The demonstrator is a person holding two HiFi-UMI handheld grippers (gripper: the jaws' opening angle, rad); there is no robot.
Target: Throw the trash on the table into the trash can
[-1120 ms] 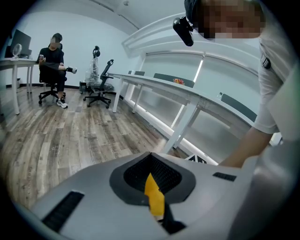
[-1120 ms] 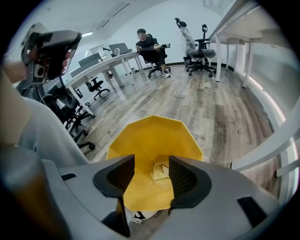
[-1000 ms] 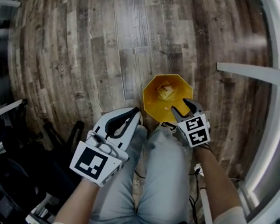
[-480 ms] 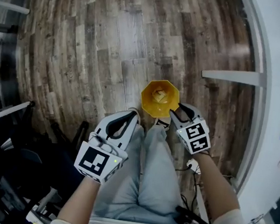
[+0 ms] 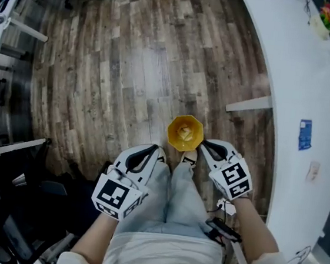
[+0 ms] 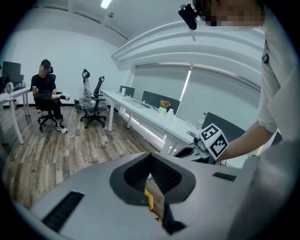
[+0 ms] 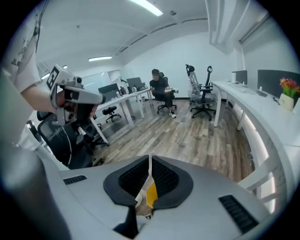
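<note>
Trash can: yellow, eight-sided, upright on the wood floor just ahead of the person's knees. It is near the long inner edge of the white table at the right. A white table support juts out toward the can but stays apart from its rim. Pale crumpled trash lies inside, on the bottom. Left gripper hangs over the left thigh, short of the can's near rim, jaws clenched tip to tip with nothing between them. Right gripper is just beside the can's right rim, jaws closing, tips meeting, nothing between them. Bare boards run wide beyond and left of the can. Dark office chairs crowd the near-left corner of the floor.
</note>
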